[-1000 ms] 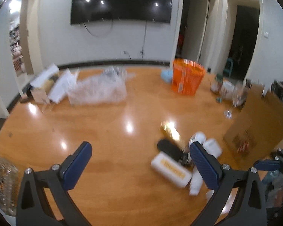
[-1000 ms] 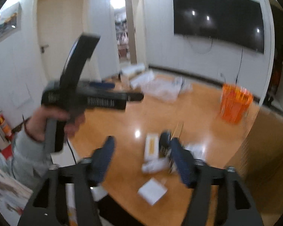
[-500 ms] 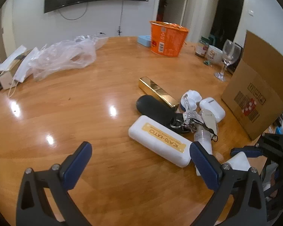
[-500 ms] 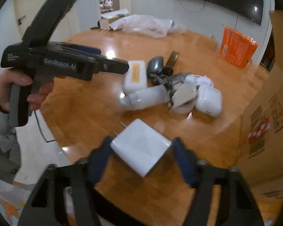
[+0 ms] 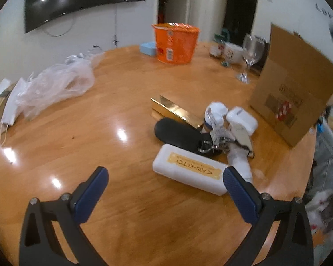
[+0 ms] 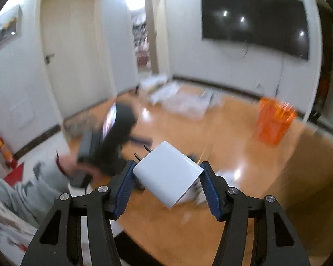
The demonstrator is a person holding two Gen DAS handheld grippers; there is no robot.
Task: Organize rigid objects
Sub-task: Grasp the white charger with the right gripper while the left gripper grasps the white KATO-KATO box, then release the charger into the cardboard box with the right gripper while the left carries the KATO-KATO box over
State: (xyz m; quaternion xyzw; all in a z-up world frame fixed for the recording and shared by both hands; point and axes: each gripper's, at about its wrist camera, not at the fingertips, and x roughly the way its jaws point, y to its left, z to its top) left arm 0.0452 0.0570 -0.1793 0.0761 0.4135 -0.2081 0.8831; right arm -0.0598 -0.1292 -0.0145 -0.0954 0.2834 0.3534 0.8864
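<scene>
Orange tub (image 5: 175,43) upright at table's far side. Crumpled clear plastic bag (image 5: 57,84) well left of tub. Wine glass (image 5: 250,55), mug (image 5: 232,53) right of tub. Wall screen (image 5: 82,0) behind tub. Fire extinguisher, probably (image 6: 2,150), blurred.

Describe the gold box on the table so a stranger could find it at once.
Start at the wooden table and find the cluster of small things in front of the cardboard box. The gold box lies at the cluster's far edge, just behind the black case. It is the only shiny, mirror-like gold bar; its neighbours are white or black.
</scene>
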